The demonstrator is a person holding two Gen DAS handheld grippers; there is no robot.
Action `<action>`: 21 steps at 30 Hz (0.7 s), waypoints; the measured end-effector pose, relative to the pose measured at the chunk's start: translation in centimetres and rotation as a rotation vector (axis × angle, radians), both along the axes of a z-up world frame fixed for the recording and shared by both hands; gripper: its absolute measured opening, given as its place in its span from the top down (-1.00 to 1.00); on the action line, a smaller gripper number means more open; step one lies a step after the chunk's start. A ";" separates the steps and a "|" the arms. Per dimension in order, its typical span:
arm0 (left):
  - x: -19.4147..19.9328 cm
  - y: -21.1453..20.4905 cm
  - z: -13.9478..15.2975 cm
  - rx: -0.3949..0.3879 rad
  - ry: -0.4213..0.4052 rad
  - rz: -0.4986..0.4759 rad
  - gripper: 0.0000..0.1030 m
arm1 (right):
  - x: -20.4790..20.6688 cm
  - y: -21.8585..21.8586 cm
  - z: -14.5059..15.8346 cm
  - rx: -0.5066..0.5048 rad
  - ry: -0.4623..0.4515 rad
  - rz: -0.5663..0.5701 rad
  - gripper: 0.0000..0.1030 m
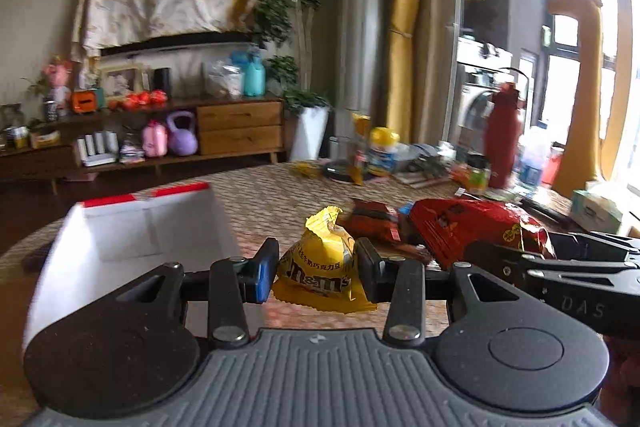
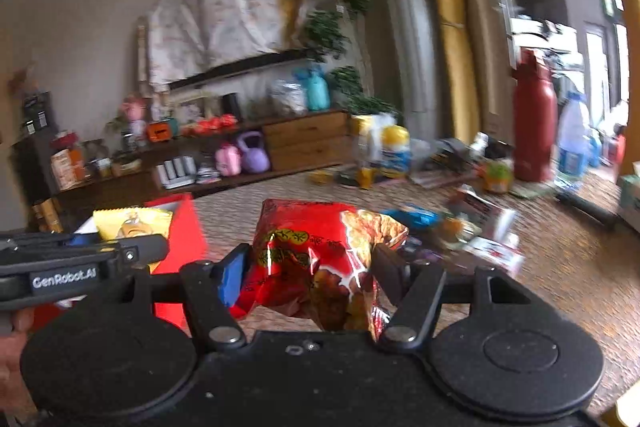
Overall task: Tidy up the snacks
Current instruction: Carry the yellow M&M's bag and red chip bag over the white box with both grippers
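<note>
My left gripper (image 1: 316,273) is shut on a yellow M&M's bag (image 1: 320,267), held above the table. Just left of it stands a box (image 1: 120,227), white inside with a red rim. My right gripper (image 2: 310,269) is shut on a large red snack bag (image 2: 316,259), also lifted off the table. In the left wrist view that red snack bag (image 1: 472,227) and the right gripper's body show at the right. In the right wrist view the box (image 2: 180,227) appears red outside, with the yellow bag (image 2: 132,221) and left gripper in front of it.
More snack packets (image 2: 472,231) lie scattered on the woven table top (image 2: 560,267). At the table's far side stand a red bottle (image 2: 534,119), a water bottle (image 2: 572,143), a yellow-capped jar (image 2: 394,151) and clutter. A wooden sideboard (image 1: 240,127) lines the wall.
</note>
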State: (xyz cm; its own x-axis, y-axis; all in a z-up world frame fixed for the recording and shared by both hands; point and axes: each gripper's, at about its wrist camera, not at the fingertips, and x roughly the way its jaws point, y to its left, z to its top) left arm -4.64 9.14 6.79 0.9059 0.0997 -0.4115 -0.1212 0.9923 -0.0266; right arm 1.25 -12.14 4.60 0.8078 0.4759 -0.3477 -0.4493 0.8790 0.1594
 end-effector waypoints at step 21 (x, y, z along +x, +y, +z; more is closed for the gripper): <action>-3.1 9.8 0.6 0.049 0.029 0.188 0.21 | -0.6 11.1 2.6 -0.052 -0.061 0.247 -0.26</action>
State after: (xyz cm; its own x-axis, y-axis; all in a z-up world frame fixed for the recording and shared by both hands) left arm -7.74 18.93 7.40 0.8574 0.2867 -0.4274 -0.3048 0.9520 0.0270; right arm 0.70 -1.01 7.19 0.6893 0.6443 -0.3311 -0.6591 0.7475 0.0824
